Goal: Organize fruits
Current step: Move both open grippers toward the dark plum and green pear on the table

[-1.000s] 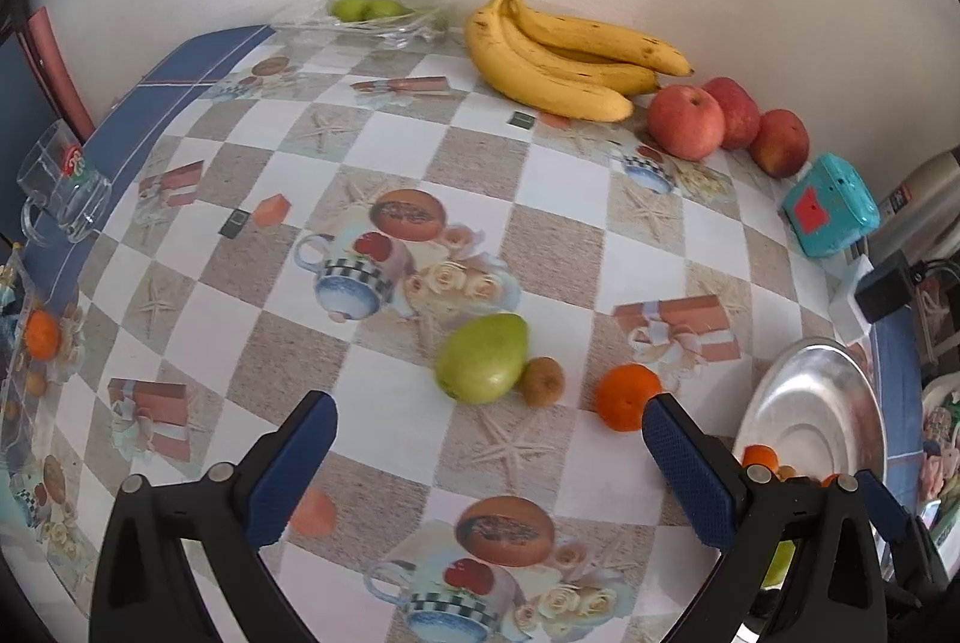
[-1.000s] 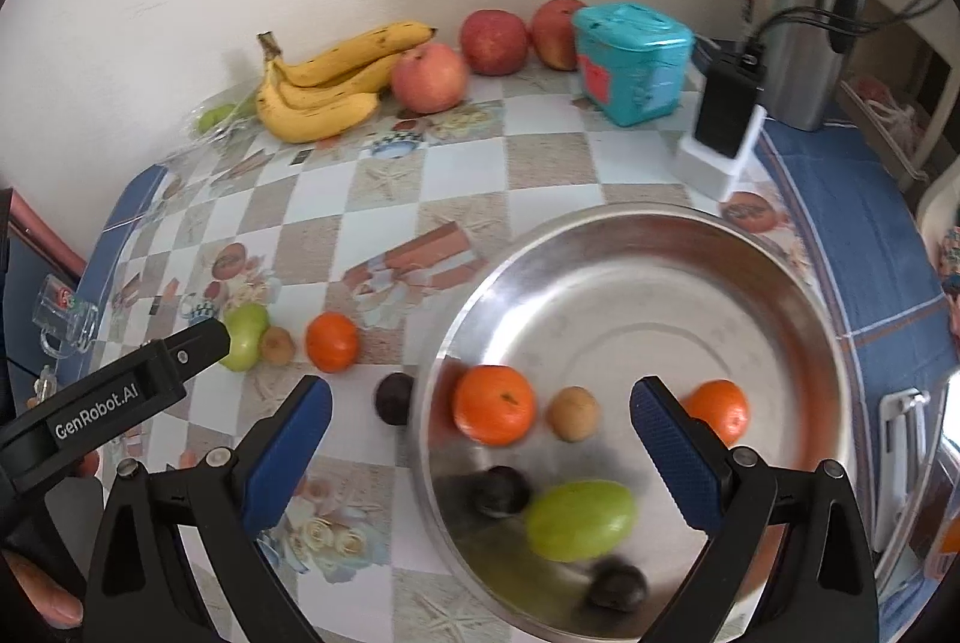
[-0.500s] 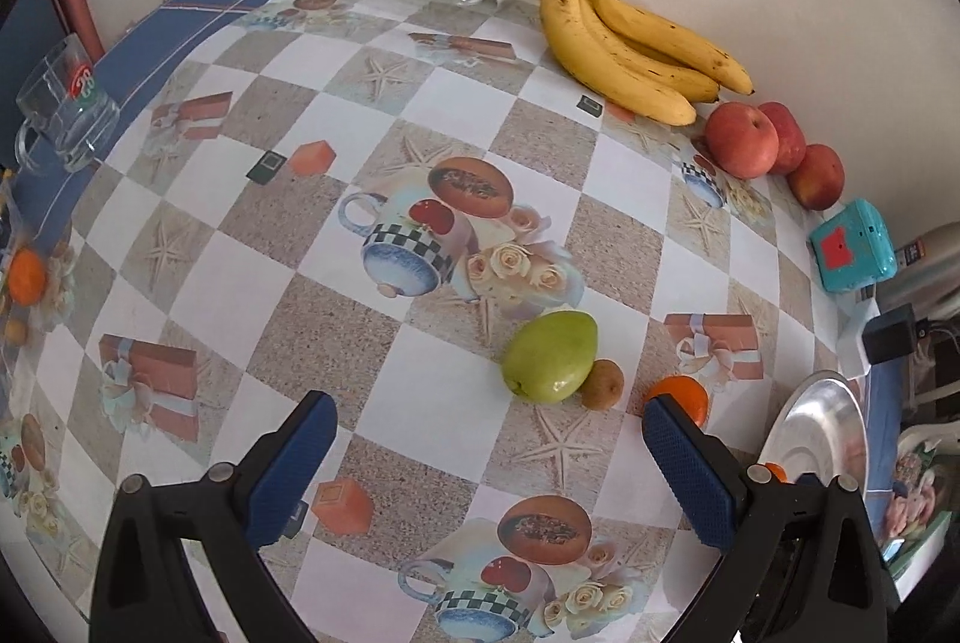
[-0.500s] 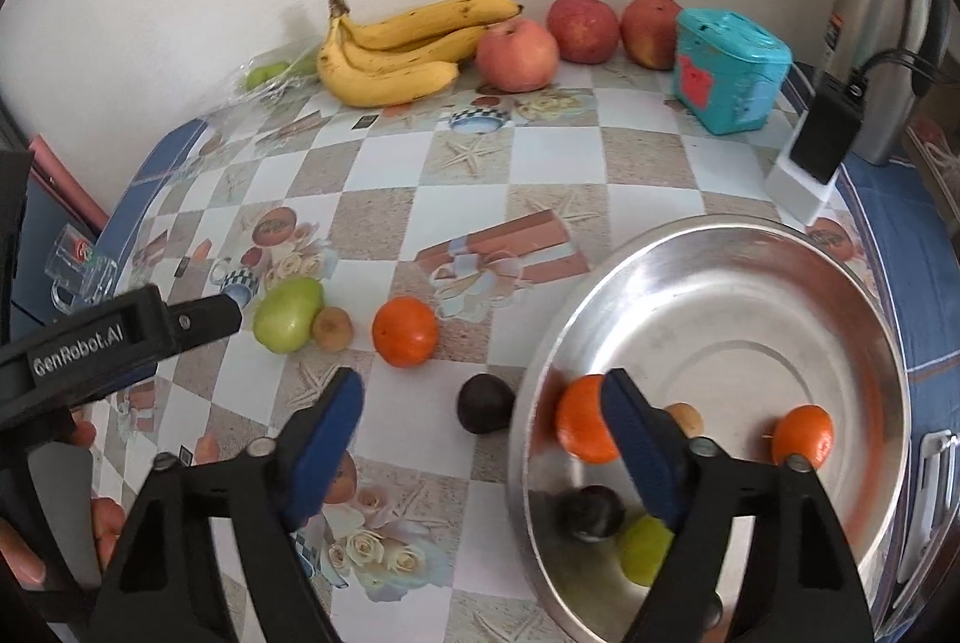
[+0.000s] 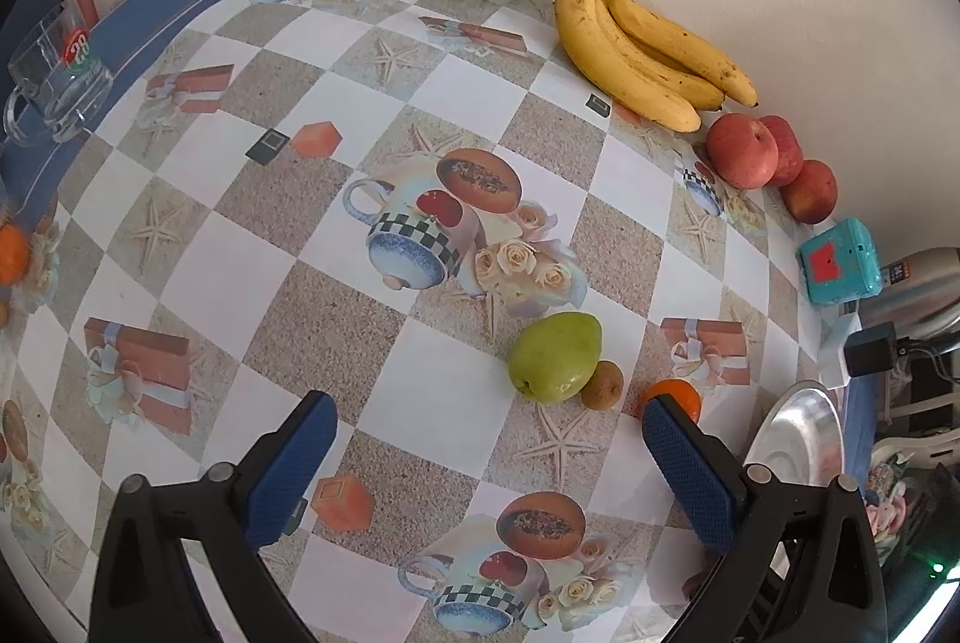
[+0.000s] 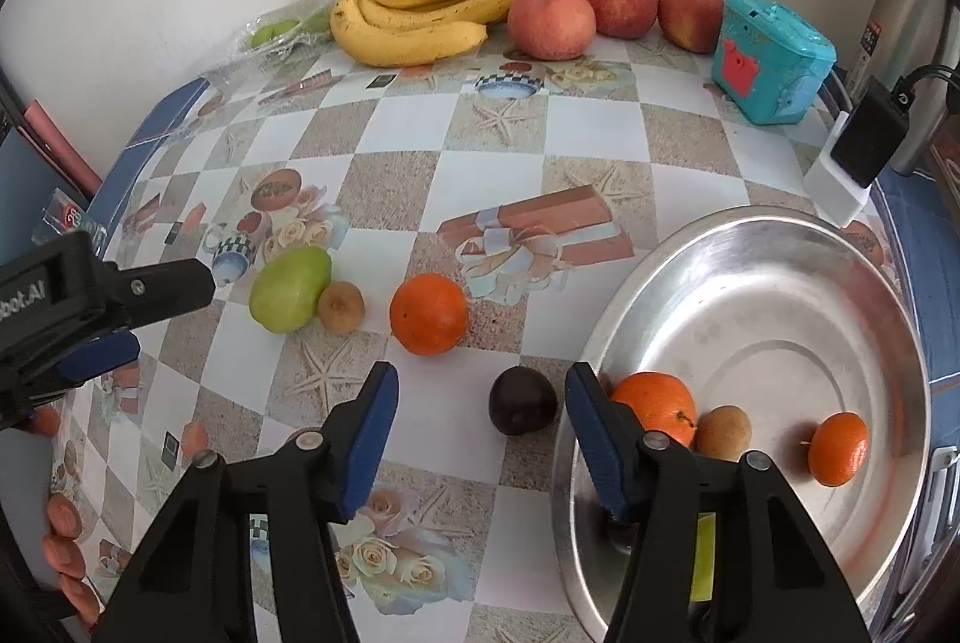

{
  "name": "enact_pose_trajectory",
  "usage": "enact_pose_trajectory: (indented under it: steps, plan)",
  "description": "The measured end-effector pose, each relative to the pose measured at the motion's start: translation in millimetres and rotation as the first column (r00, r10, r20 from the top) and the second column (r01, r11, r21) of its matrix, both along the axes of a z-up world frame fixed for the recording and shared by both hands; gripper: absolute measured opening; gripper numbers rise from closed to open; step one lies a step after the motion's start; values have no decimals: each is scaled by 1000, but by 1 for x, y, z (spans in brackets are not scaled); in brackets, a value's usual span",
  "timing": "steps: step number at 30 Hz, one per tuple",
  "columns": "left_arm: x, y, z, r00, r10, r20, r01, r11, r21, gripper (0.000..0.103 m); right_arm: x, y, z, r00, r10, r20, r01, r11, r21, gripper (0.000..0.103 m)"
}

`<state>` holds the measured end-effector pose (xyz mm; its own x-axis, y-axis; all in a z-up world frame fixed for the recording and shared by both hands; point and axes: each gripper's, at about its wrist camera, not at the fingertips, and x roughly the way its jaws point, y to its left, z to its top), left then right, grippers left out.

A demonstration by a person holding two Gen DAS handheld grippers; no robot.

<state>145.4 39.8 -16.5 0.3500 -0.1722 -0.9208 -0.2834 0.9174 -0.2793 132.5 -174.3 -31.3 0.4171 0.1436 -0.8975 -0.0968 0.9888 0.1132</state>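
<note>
Patterned tablecloth (image 6: 390, 175): glossy dark plum (image 6: 522, 400).

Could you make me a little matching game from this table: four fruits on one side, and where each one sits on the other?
Things:
1. bananas
2. green pear
3. dark plum
4. small orange

Places:
A. inside the metal bowl
B. against the back wall, next to the apples
C. on the tablecloth, just ahead of the open right tongs
D. touching a small brown fruit

Pairs: 1-B, 2-D, 3-C, 4-A
</note>
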Motion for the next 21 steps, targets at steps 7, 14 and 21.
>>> enact_pose_trajectory:
  steps: [7,14,21]
  plan:
    - [0,0,1,1000,-8,3,8,1000,-2,103,4,9,-6,1000,15,-14,-15,1000,-4,59]
    - [1,3,0,1000,1,-4,-1,1000,-10,103,5,14,-11,999,19,-29,-19,1000,-20,59]
    - [0,7,0,1000,18,-8,-18,1000,-12,103,2,19,-5,998,52,-47,-48,994,96,59]
